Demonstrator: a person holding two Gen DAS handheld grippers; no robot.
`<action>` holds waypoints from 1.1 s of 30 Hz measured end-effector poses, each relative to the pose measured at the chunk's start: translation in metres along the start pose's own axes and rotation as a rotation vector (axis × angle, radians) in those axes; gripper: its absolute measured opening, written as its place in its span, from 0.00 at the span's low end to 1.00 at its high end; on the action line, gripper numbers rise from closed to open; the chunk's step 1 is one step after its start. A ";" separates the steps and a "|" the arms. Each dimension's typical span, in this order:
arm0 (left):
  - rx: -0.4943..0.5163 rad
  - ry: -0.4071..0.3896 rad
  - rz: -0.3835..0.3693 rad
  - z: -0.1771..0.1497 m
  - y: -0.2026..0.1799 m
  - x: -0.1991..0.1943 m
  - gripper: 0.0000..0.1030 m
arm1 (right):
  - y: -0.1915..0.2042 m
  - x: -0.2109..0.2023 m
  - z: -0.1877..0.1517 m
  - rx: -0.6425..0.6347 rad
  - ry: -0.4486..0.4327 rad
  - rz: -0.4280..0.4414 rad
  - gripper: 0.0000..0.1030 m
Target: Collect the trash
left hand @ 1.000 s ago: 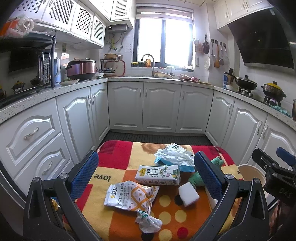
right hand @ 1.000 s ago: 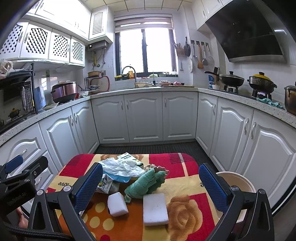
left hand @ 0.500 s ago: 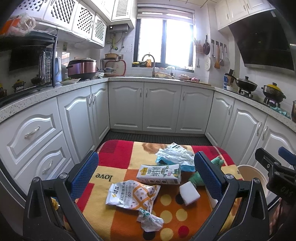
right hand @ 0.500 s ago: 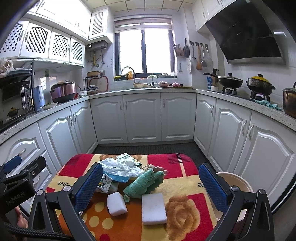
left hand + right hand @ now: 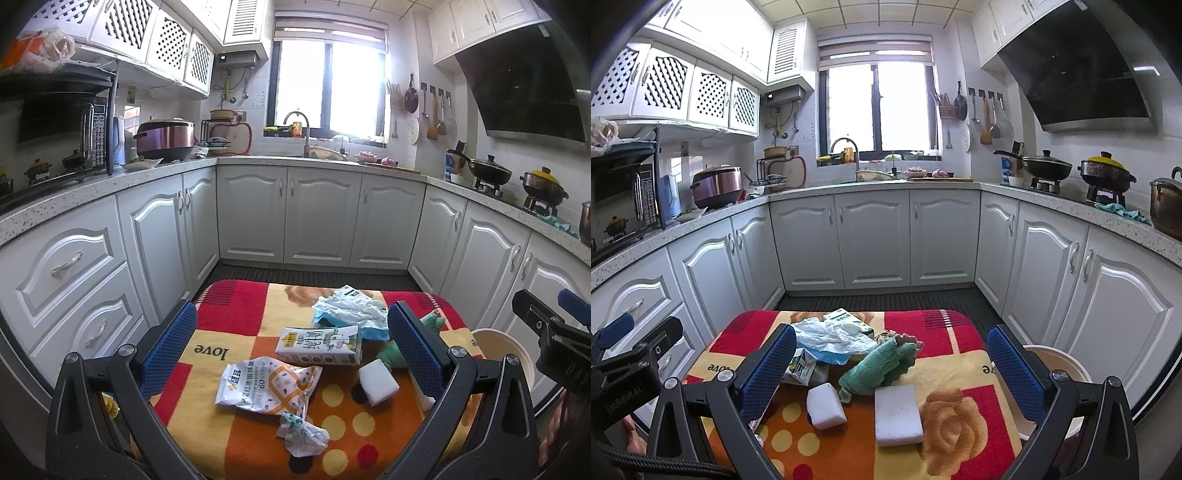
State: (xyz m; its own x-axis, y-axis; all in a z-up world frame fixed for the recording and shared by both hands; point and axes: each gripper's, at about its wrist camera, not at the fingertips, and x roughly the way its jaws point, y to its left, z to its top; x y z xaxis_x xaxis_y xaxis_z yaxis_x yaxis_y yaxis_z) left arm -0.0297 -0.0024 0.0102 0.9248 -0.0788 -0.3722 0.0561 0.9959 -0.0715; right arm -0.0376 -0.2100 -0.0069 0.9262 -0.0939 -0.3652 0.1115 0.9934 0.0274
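Left wrist view shows a small table under a bright patchwork blanket [image 5: 236,350], with the rubbish strewn across it. Near the left-front edge lies a flattened snack bag [image 5: 267,384], with a crumpled wrapper [image 5: 303,434] just in front of it at the front edge. Toward the middle sits a milk carton [image 5: 319,345] on its side, and behind it, near the back edge, a heap of thin plastic bags [image 5: 349,312]. Further right come a small sponge [image 5: 378,382], a green cloth [image 5: 877,369] and a larger sponge [image 5: 897,415]. A cream bin [image 5: 1052,365] stands just off the right edge.

As I judge it, the risk is mixing things up: the sponges and cloth may not be rubbish, and the cloth touches the bags, so a careless grab could drag it along. The light wrapper could also slip out of a pinch.

The left gripper [image 5: 291,350] hangs spread wide above the table, holding and touching nothing. The right gripper [image 5: 892,365] is likewise spread wide and empty.
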 end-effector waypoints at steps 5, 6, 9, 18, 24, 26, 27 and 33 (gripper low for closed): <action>0.004 0.005 0.001 -0.001 0.001 -0.001 1.00 | 0.001 -0.002 0.000 -0.002 0.001 -0.004 1.00; 0.004 0.006 0.001 -0.001 0.001 -0.001 1.00 | 0.001 -0.002 0.000 -0.002 0.003 -0.005 1.00; 0.005 0.010 -0.001 0.001 -0.001 0.001 1.00 | 0.000 -0.003 0.000 -0.004 0.012 -0.008 1.00; 0.028 0.018 -0.009 0.005 -0.016 0.010 1.00 | -0.013 0.006 0.002 0.012 0.024 -0.019 1.00; 0.022 0.021 -0.006 0.006 -0.019 0.015 1.00 | -0.019 0.018 0.002 0.022 0.044 0.001 1.00; 0.014 0.027 -0.003 0.006 -0.018 0.017 1.00 | -0.018 0.022 0.001 0.002 0.048 0.003 1.00; 0.013 0.031 -0.004 0.006 -0.018 0.018 1.00 | -0.016 0.024 0.000 -0.007 0.051 0.002 1.00; 0.015 0.040 0.017 0.005 -0.016 0.019 1.00 | -0.015 0.035 -0.003 -0.003 0.074 0.024 1.00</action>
State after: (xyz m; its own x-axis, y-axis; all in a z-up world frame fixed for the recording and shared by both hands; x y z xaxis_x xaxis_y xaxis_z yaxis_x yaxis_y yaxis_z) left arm -0.0110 -0.0200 0.0089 0.9097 -0.0638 -0.4103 0.0467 0.9976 -0.0515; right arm -0.0082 -0.2276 -0.0228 0.8993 -0.0648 -0.4324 0.0883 0.9955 0.0345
